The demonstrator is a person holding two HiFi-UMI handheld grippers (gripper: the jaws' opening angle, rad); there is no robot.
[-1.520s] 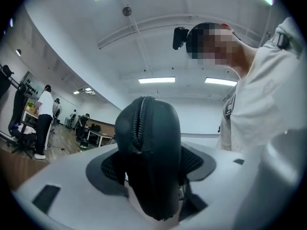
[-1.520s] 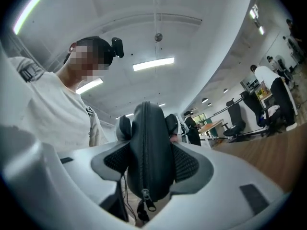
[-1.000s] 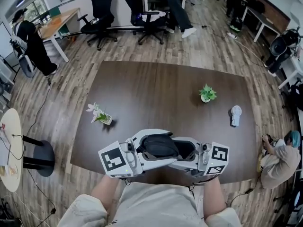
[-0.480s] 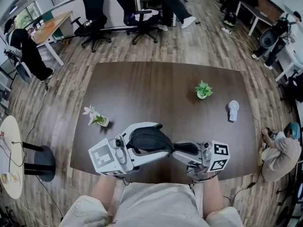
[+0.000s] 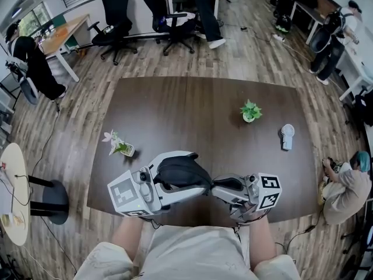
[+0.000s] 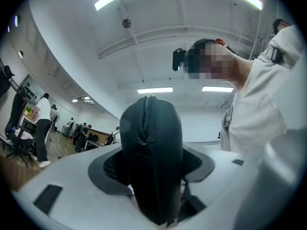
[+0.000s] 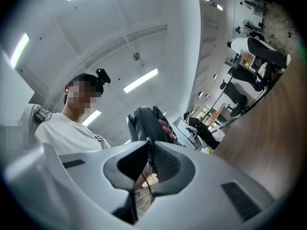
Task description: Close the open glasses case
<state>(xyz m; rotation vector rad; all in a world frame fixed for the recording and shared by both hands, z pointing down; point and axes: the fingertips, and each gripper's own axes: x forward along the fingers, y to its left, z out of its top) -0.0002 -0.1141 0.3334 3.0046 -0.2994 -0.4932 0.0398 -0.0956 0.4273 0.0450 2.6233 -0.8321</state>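
Observation:
The black zippered glasses case is held above the near edge of the brown table, its two halves lying together. My left gripper is shut on it across its width. In the left gripper view the case stands on edge between the jaws of the left gripper, with the zipper seam facing the camera. My right gripper meets the case's right end. In the right gripper view the jaws of the right gripper are closing on a thin zipper pull, with the case just beyond.
Two small potted plants and a white handheld fan stand on the table. Office chairs and desks lie beyond it, with people at the left and right edges. My lap is directly below the grippers.
The case was open a second ago, showing its inside; its halves have since come together. The right gripper's jaws went from wide around the case to narrow at its right end.

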